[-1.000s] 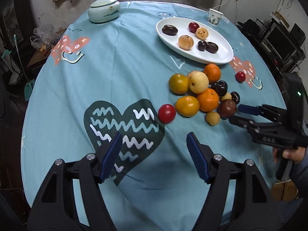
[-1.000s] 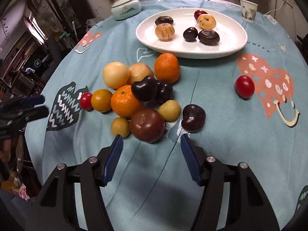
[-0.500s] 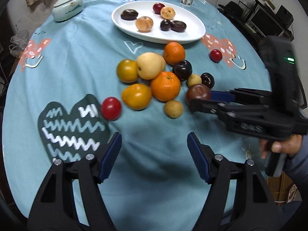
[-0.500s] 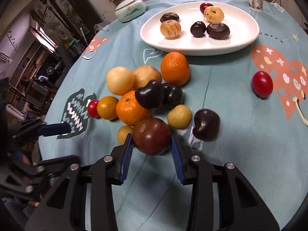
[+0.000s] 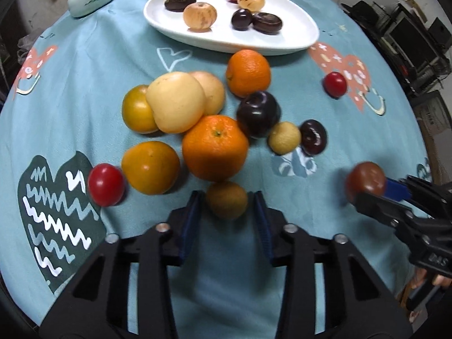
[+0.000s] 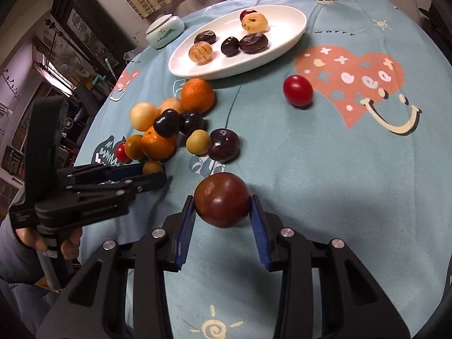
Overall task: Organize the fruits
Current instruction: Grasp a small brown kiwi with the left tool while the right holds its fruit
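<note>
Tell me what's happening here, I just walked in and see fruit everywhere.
A person is sorting fruit with two handheld grippers. The right gripper is clamped on a dark reddish-brown round plum. The left gripper has closed around a small brownish-yellow round fruit beside the pile. The white oval plate holds six pieces.

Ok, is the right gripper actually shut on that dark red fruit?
Shut on it. The right gripper has both blue pads against the dark red fruit, away from the pile.
</note>
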Demonstrator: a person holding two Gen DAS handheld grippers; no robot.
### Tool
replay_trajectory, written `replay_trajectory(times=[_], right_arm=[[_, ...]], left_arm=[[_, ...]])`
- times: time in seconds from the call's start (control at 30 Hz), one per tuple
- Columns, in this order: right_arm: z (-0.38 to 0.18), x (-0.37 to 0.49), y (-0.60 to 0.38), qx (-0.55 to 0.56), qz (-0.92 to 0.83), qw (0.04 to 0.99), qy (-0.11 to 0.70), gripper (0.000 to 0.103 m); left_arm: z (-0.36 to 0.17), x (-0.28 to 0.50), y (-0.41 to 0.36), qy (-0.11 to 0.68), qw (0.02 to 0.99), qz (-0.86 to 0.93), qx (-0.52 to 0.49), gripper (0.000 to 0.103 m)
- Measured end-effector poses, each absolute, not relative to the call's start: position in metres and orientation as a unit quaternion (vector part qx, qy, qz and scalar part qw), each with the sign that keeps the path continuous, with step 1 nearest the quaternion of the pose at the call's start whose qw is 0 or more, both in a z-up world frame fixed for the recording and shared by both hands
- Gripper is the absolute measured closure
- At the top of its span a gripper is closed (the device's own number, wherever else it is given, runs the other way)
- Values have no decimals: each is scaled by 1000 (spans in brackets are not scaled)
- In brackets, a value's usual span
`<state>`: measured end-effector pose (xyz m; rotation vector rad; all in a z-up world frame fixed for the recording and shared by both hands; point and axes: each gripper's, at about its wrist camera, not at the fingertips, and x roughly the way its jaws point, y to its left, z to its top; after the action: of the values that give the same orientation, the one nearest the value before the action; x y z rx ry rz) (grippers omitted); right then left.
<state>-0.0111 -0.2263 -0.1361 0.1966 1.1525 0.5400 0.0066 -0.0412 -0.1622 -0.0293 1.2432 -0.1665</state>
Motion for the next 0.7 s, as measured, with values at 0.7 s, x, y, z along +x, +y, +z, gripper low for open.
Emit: replay_trajectory(times=[0.7], right_arm=[[-119, -37, -175, 65, 292, 795, 528, 63]], left_arm=[[-84, -25, -40, 490, 862, -90, 90, 74]])
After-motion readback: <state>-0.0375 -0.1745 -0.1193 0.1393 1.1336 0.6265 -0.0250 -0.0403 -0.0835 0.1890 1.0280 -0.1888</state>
